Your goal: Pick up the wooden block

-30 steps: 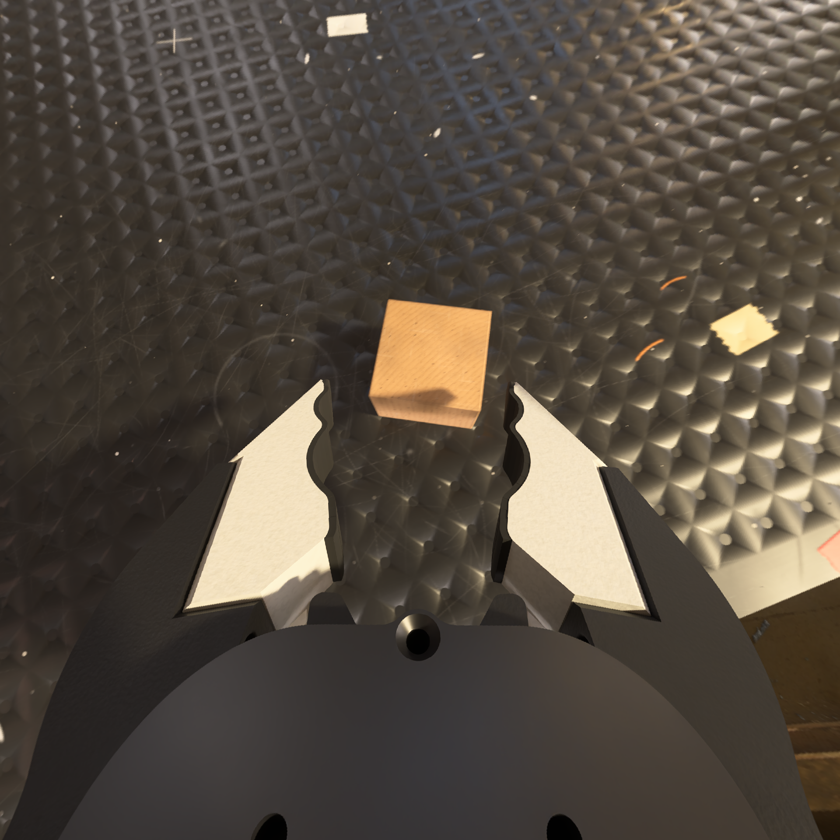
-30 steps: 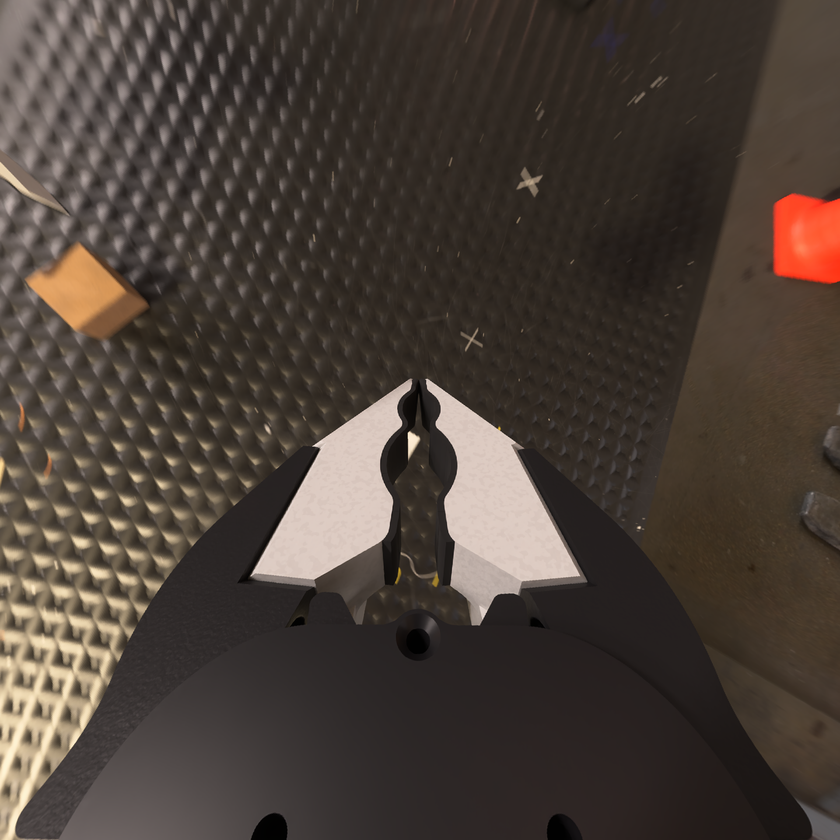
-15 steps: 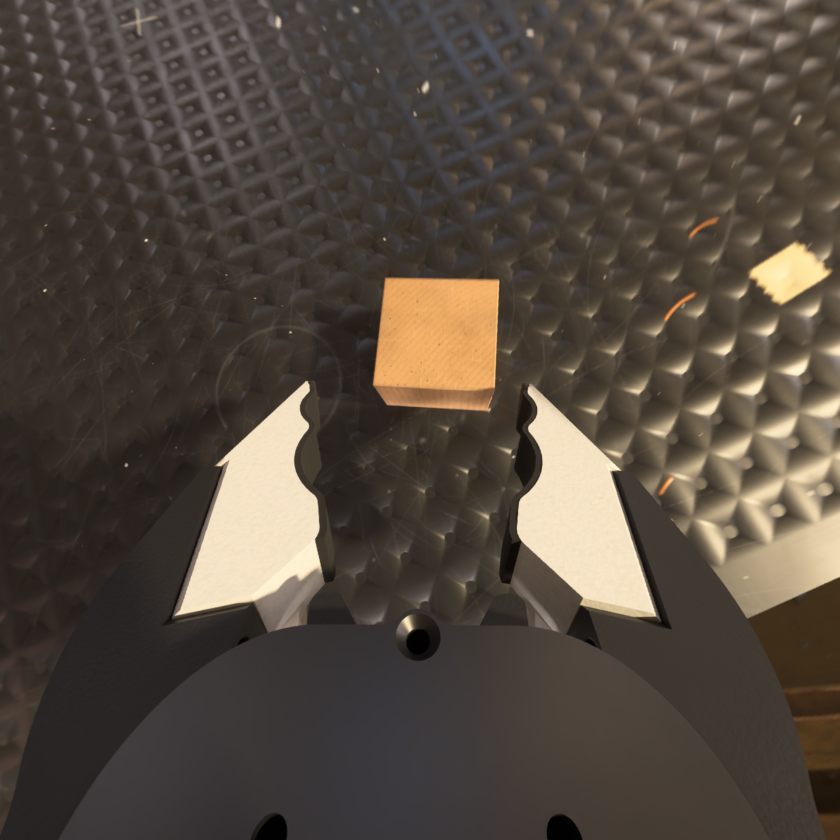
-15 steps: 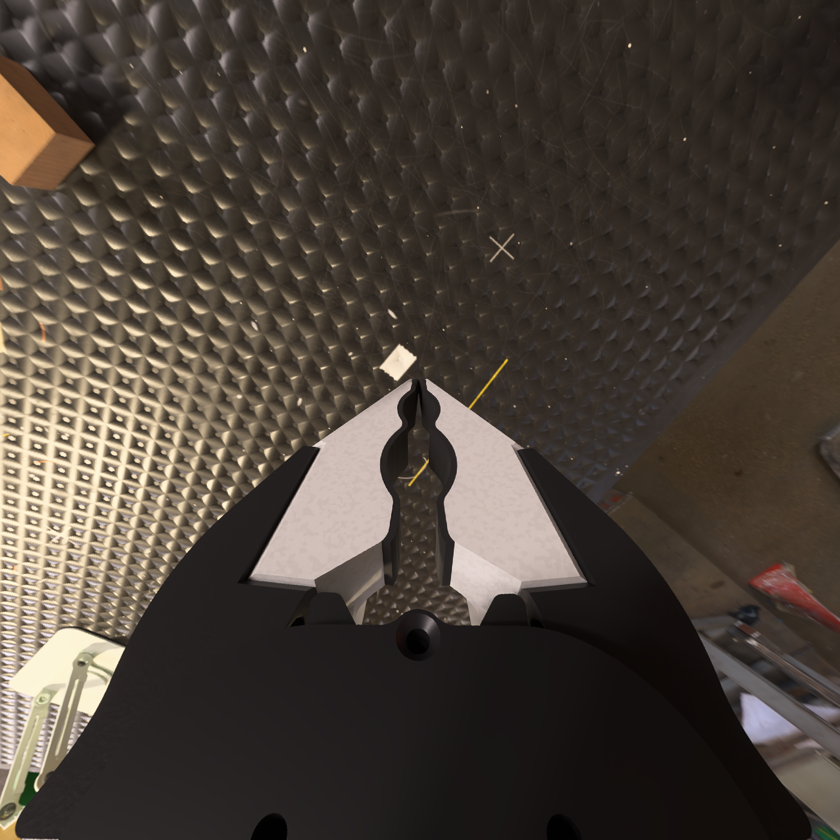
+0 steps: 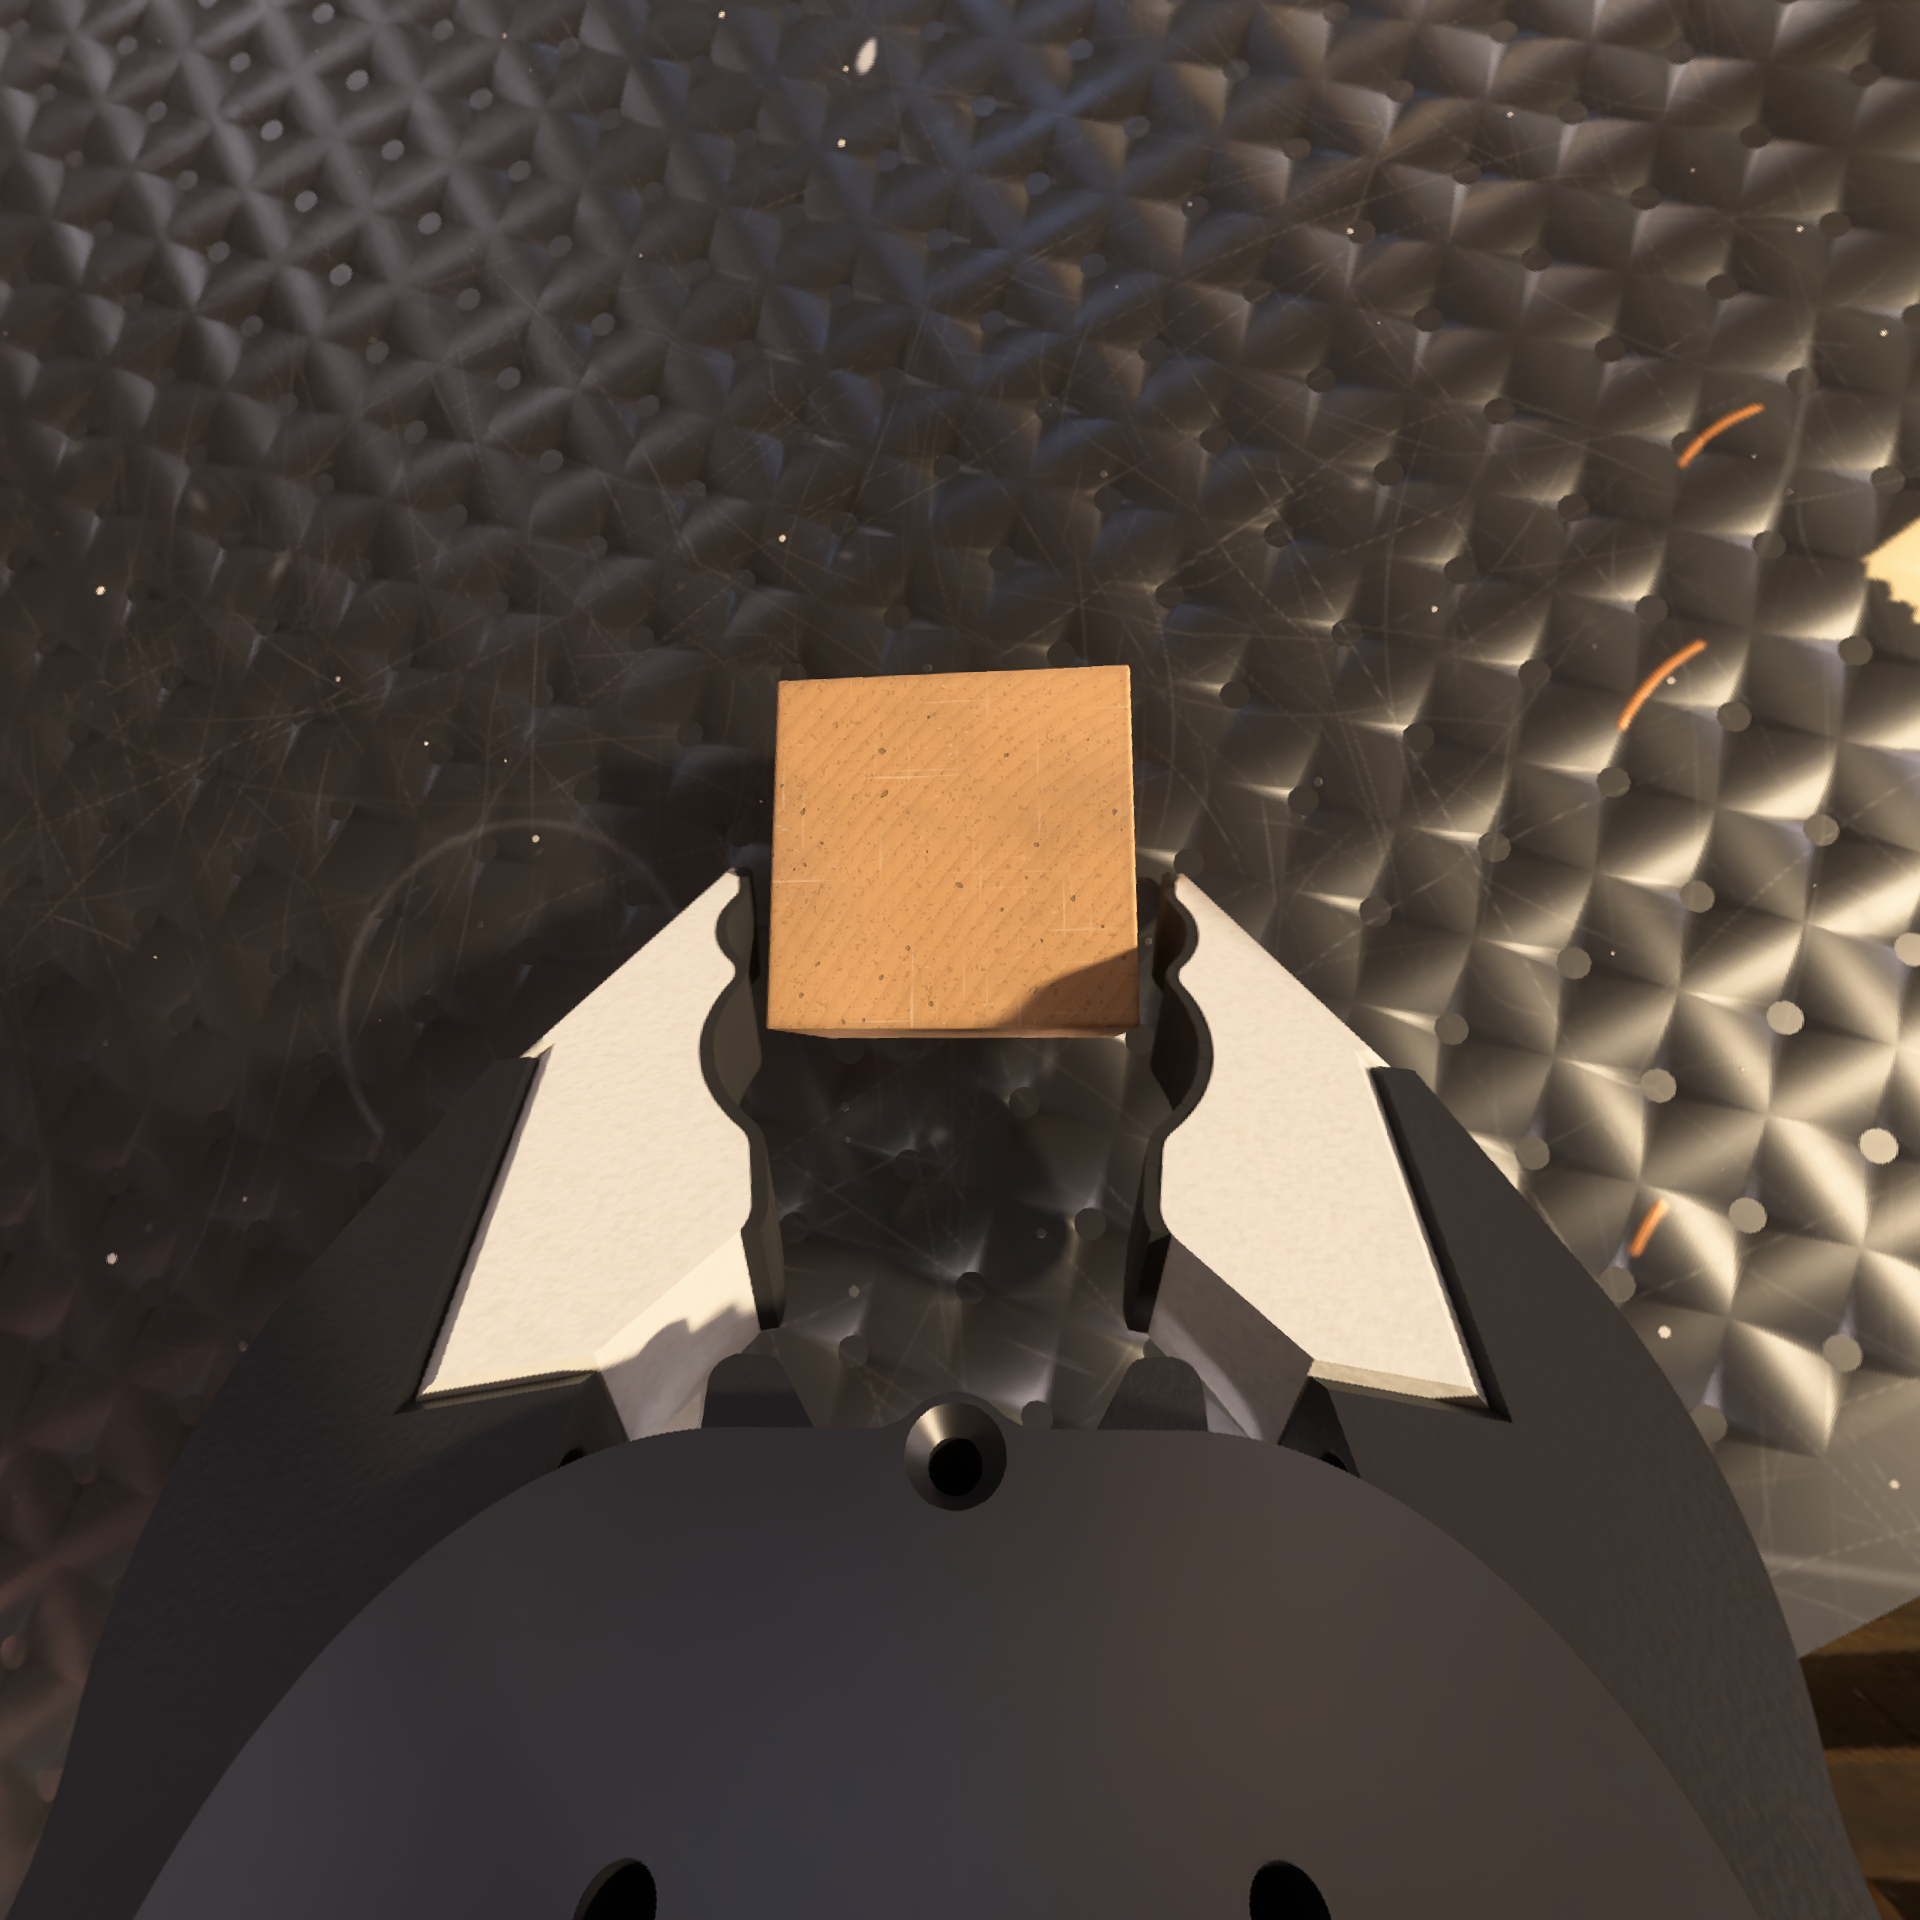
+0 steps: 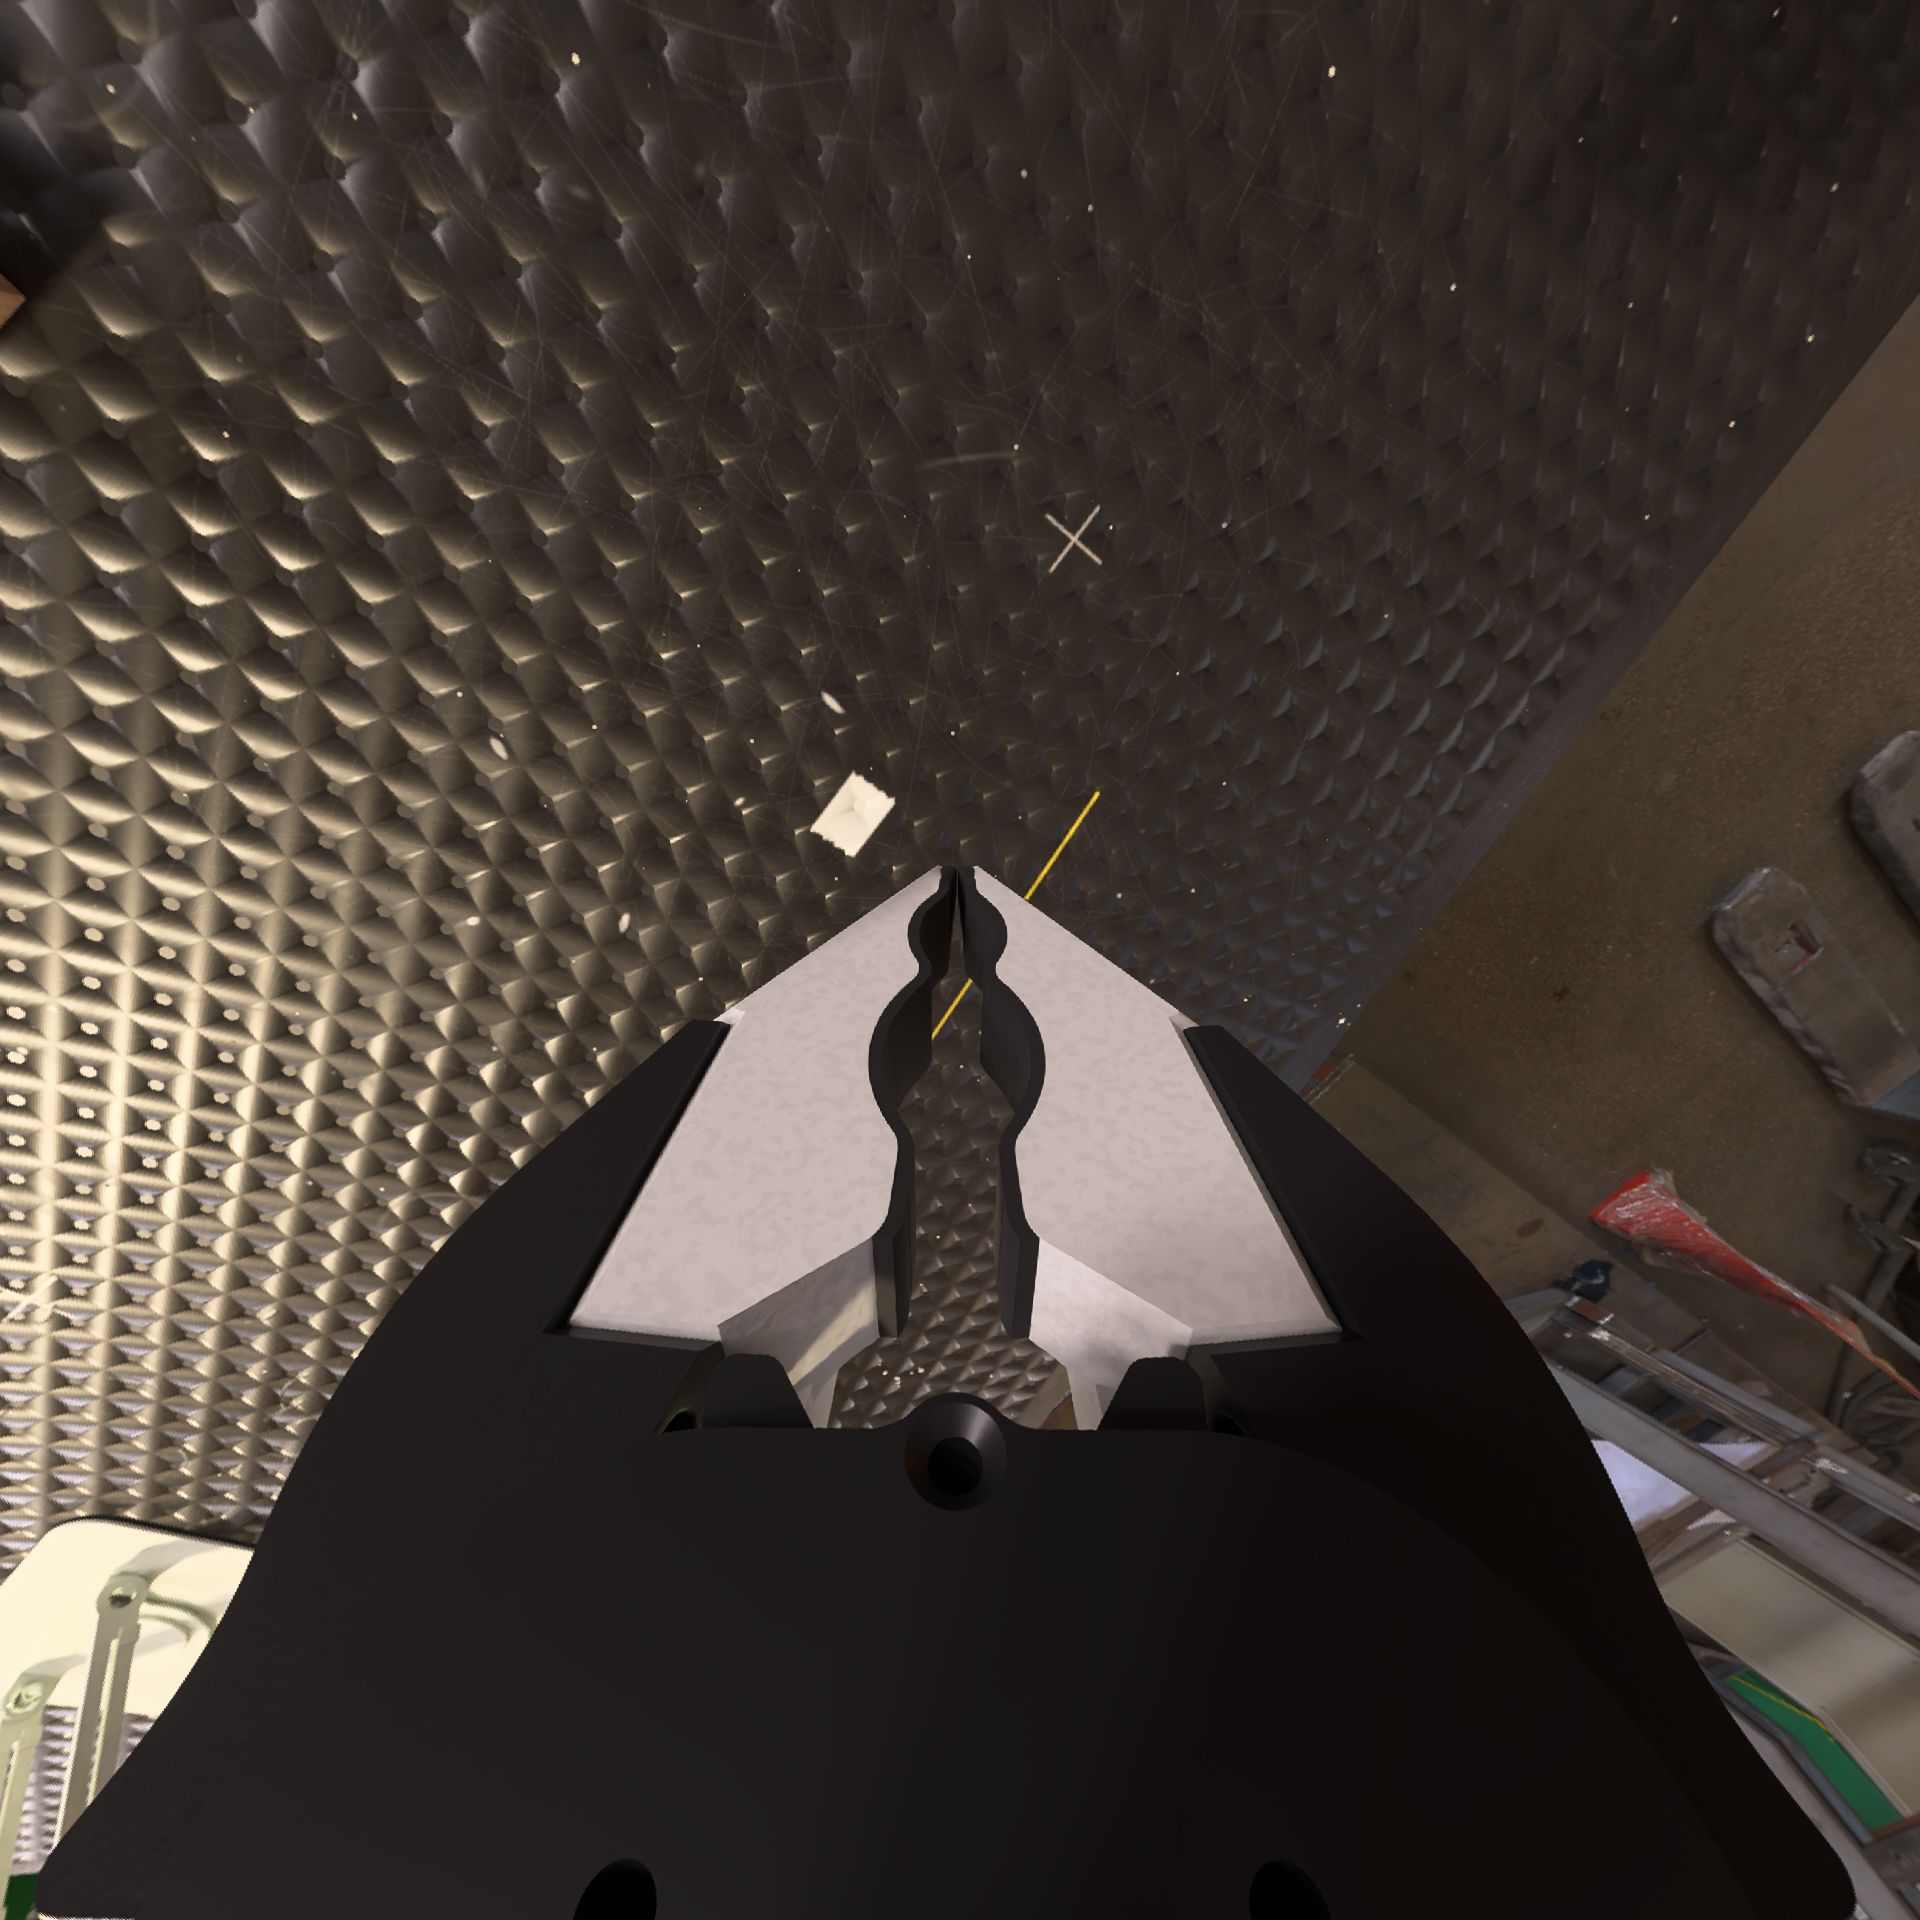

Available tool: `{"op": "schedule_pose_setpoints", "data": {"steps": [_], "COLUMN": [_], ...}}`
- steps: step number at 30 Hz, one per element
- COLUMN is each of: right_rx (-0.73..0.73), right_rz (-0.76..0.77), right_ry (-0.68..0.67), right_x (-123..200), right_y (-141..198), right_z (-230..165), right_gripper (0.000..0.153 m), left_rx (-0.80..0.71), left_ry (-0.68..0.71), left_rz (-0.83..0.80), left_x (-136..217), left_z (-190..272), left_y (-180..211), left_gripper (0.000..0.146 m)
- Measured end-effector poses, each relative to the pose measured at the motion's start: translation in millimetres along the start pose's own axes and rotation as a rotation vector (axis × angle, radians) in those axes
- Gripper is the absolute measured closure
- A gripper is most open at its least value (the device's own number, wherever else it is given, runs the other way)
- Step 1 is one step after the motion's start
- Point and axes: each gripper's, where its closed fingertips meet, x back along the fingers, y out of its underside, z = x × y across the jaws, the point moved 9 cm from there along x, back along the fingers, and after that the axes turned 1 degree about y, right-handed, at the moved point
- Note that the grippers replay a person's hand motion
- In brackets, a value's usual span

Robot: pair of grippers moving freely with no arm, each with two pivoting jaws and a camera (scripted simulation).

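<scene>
The wooden block (image 5: 951, 852), a light brown cube, sits on the dark studded metal table (image 5: 416, 416). My left gripper (image 5: 958, 888) is open, and its two white fingers reach past the block's near half on either side, close to its side faces. I cannot tell whether the pads touch it. My right gripper (image 6: 956, 873) is shut and empty, hovering over the table (image 6: 520, 520) well away from the block. Only a brown corner of the block (image 6: 6, 301) shows at the left edge of the right wrist view.
Thin orange curved marks (image 5: 1720, 431) and a pale scrap (image 5: 1896, 571) lie right of the block. A white scrap (image 6: 852, 814), a yellow line (image 6: 1060, 847) and a scratched cross (image 6: 1073, 540) lie ahead of the right gripper. The table's edge runs right, with metal clutter (image 6: 1808, 987) below.
My left gripper has moved forward so that the block now sits between its fingertips, and the jaws have narrowed a little. The right gripper has swung right, which moved the block to the frame edge.
</scene>
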Motion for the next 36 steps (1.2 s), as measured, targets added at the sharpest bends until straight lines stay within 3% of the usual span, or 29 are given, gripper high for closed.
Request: {"op": "schedule_pose_setpoints", "data": {"steps": [2,9,18,23,36], "right_rx": [-0.005,-0.033,-0.057,-0.060,-0.080], "right_rz": [0.010,0.064,0.073,0.054,-0.002], "right_ry": [0.002,-0.007,-0.049,-0.052,-0.026], "right_x": [0,0,-1,-1,0], "right_y": [1,6,7,5,0], "right_z": [0,1,5,5,2], "right_gripper": [0.152,0.153,0.153,0.153,0.153], "left_rx": [0.021,0.138,0.432,0.446,0.475], "left_ry": [-0.012,-0.106,-0.262,-0.311,-0.330], "left_rz": [-0.016,0.045,0.165,0.078,-0.083], "left_x": [0,10,34,35,37], "left_z": [1,1,-20,-34,-45], "left_y": [-2,-24,-122,-159,-196], "left_gripper": [0.078,0.078,0.078,0.078,0.078]}}
